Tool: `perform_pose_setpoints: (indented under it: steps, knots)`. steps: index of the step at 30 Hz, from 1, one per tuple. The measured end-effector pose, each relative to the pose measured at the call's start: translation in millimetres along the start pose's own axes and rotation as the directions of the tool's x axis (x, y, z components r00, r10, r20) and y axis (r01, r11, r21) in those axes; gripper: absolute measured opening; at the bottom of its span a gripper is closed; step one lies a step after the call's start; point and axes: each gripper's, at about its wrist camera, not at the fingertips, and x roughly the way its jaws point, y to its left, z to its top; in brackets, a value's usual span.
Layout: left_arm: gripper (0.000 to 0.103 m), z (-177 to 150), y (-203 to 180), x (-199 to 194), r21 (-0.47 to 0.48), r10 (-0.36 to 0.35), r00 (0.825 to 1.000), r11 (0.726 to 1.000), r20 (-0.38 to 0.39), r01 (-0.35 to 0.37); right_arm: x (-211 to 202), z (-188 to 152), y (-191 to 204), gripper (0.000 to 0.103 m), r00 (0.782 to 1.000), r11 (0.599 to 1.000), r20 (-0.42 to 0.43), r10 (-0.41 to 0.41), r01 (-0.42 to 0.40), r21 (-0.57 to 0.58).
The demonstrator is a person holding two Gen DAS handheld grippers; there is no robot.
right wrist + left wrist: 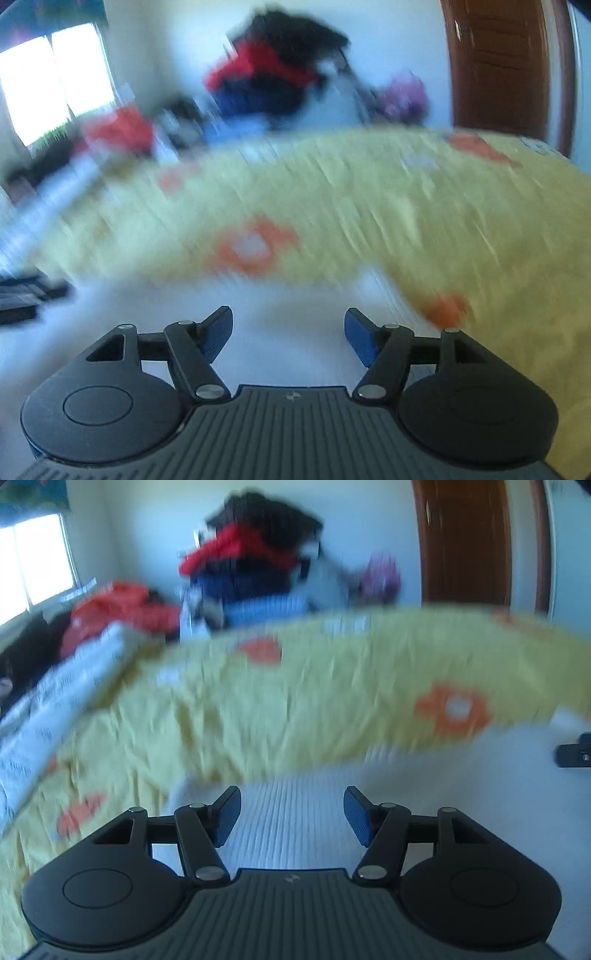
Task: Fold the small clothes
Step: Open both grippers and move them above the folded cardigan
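A white ribbed garment (295, 812) lies flat on the yellow bedspread (295, 694) with orange flowers. My left gripper (291, 819) is open and empty just above the garment's near part. In the right wrist view the same white garment (288, 332) lies under my right gripper (288, 338), which is open and empty. The right gripper shows at the right edge of the left wrist view (574, 755); the left gripper shows at the left edge of the right wrist view (26, 295). Both views are blurred by motion.
A tall pile of red, black and blue clothes (258, 557) stands at the far side of the bed. Orange and white bedding (122, 605) lies at the left by a window (37, 565). A brown door (465, 539) is at the back right.
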Motion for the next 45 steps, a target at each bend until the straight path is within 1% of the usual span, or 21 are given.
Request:
perform_pose_setpoints:
  steps: [1,3,4,6,9,11,13,15,18,20,21,24,28,29,32,34,36,39,40,41,45]
  knots:
    - [0.064,-10.1,3.4,11.7,-0.006,0.009,1.000,1.000,-0.026,-0.009,1.6,-6.0,-5.5,0.070,1.000,1.000,0.010,-0.003,0.003,0.006]
    - [0.064,-16.0,20.3,11.4,-0.095,-0.048,0.999,0.994,0.003,0.048,-2.2,-6.0,-14.9,0.069,0.999,0.998,0.030,0.022,-0.024,0.053]
    - [0.064,-15.8,25.2,13.4,-0.117,-0.053,0.999,0.992,-0.001,0.053,-2.5,-6.7,-17.8,0.069,0.999,0.996,0.034,0.031,-0.034,0.078]
    - [0.064,-14.1,25.0,14.7,-0.114,-0.056,0.998,0.992,-0.005,0.055,2.1,-4.5,-18.3,0.070,0.998,0.994,0.036,0.041,-0.045,0.104]
    - [0.065,-15.1,19.3,16.6,-0.091,-0.042,0.999,0.995,-0.007,0.041,-2.1,-5.4,-5.4,0.067,0.999,0.997,0.031,-0.010,0.008,0.071]
    - [0.065,-16.7,18.9,15.4,-0.098,-0.043,0.999,0.994,-0.006,0.042,-14.9,-1.8,10.6,0.068,0.996,0.997,0.070,-0.062,0.058,0.050]
    - [0.065,-17.1,17.1,15.3,-0.099,-0.041,0.999,0.994,-0.006,0.040,-32.5,-0.4,32.6,0.073,0.993,0.998,0.116,0.036,-0.041,0.043]
    - [0.065,-17.3,17.9,15.2,-0.093,-0.038,0.999,0.995,-0.006,0.038,-39.6,1.1,56.8,0.082,0.986,0.992,0.110,0.123,-0.122,-0.017]
    - [0.065,-17.4,17.2,14.4,-0.095,-0.039,0.999,0.995,-0.006,0.039,-29.1,-2.8,94.3,0.083,0.989,0.979,0.075,0.130,-0.116,-0.168]
    - [0.065,-17.4,17.5,14.3,-0.094,-0.039,0.999,0.995,-0.005,0.038,-5.9,-6.8,100.4,0.084,0.994,0.979,0.005,0.108,-0.105,-0.173]
    - [0.065,-17.3,17.9,14.5,-0.094,-0.040,0.999,0.995,-0.005,0.039,9.0,-11.3,97.0,0.087,0.995,0.983,-0.046,0.092,-0.099,-0.158]
    - [0.066,-16.7,18.7,15.4,-0.102,-0.047,0.999,0.994,-0.006,0.046,18.9,-13.5,89.1,0.092,0.989,0.981,-0.050,0.138,-0.143,-0.131]
    - [0.066,-15.5,18.3,14.0,-0.106,-0.055,0.998,0.993,-0.007,0.054,23.9,-8.4,89.3,0.091,0.988,0.979,-0.062,0.141,-0.149,-0.140]
    - [0.066,-15.3,18.2,10.3,-0.106,-0.053,0.999,0.993,-0.003,0.052,19.8,-7.4,88.9,0.087,0.990,0.981,-0.053,0.133,-0.139,-0.137]
    - [0.070,-21.1,17.9,-19.0,-0.097,-0.023,0.999,0.995,0.037,0.027,-15.5,-16.0,82.1,0.091,0.996,0.986,-0.002,0.084,-0.083,-0.143]
    - [0.083,-31.5,17.0,-43.2,-0.093,-0.057,0.995,0.994,0.083,0.064,-37.9,-21.8,67.8,0.093,0.997,0.987,0.042,0.059,-0.052,-0.152]
    - [0.087,-44.7,13.3,-57.4,-0.075,-0.090,0.989,0.992,0.113,0.099,-51.2,-29.8,51.3,0.098,0.998,0.988,0.060,0.012,-0.003,-0.154]
    - [0.090,-67.7,6.6,-43.8,-0.024,-0.075,0.996,0.997,0.057,0.076,-47.5,-44.3,23.8,0.101,0.997,0.987,0.037,-0.072,0.076,-0.139]
    - [0.091,-76.3,12.5,-43.6,-0.055,-0.094,0.989,0.993,0.111,0.101,-47.1,-49.0,12.3,0.101,0.998,0.995,0.051,-0.030,0.035,-0.095]
    - [0.091,-76.5,15.1,-41.8,-0.067,-0.105,0.989,0.991,0.108,0.113,-47.2,-49.4,4.5,0.101,0.998,0.999,0.065,0.003,0.000,-0.049]
    - [0.093,-72.4,11.9,-41.8,-0.059,-0.090,0.991,0.994,0.096,0.096,-38.4,-47.5,15.0,0.102,0.998,0.995,0.053,-0.037,0.041,-0.090]
